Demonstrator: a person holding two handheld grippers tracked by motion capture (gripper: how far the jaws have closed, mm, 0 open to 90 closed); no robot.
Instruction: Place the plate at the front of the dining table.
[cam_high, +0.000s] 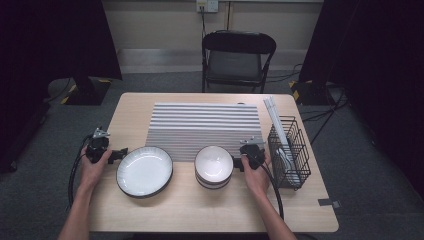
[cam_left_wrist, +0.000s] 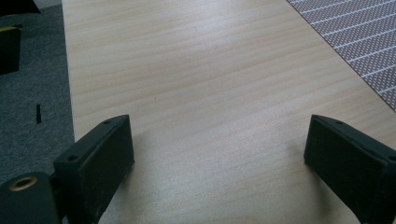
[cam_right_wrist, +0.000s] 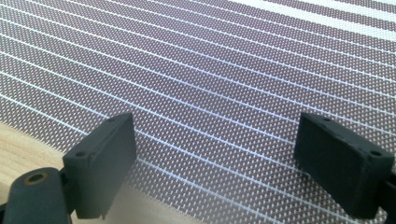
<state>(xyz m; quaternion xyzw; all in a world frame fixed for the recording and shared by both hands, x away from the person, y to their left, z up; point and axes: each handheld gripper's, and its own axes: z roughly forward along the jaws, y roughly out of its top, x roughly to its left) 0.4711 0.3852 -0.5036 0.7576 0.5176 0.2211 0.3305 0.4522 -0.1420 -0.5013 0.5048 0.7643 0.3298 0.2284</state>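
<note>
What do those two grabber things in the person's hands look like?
Both are black. The left gripper and right gripper each have two flat, blocky black jaws, a small grey plate on top and a black cable trailing back along the forearm. No sleeves show on the forearms.

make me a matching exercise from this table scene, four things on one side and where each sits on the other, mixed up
Things:
1. plate
2. stack of bowls
3. wire basket
4. striped mat

Places:
A. at the table's right edge
B. at the back, in the middle of the table
C. just beside the left hand-held gripper
D. just beside the right hand-held gripper

Pairs: 1-C, 2-D, 3-A, 4-B
</note>
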